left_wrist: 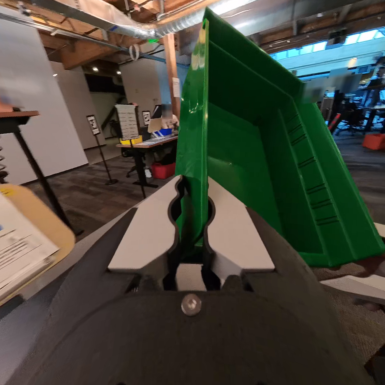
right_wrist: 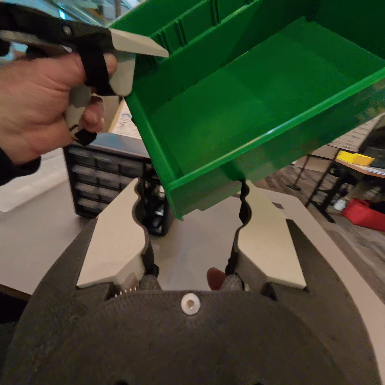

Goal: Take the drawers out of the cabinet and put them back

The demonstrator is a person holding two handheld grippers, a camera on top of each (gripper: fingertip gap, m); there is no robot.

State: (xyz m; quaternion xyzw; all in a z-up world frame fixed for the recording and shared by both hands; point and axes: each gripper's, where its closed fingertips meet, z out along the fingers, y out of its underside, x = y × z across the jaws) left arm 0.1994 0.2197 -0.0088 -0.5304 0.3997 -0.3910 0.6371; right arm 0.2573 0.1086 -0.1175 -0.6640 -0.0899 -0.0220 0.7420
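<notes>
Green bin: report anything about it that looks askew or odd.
The green bin hangs in the air steeply tilted, gripped only by one side wall in the left gripper, whose jaws are shut on it. It looks empty, so nothing spills. The right gripper is open below it.

Yellow bin [right_wrist: 355,157] on a far desk [right_wrist: 360,169], red tub [left_wrist: 163,170] on floor, sign stand [left_wrist: 93,124]

held aloft and tilted over the worktop [right_wrist: 41,239]: bin [right_wrist: 239,108], one wall pinched in the left tool [left_wrist: 194,210], which sits at 9 o'clock of it in the right wrist view. just under the bin's low corner, apart from it: right tool [right_wrist: 193,210]. behind on the worktop, toward 11 o'clock: drawer cabinet [right_wrist: 100,177]. off at 3 o'clock, well apart: another desk [right_wrist: 362,169].
</notes>
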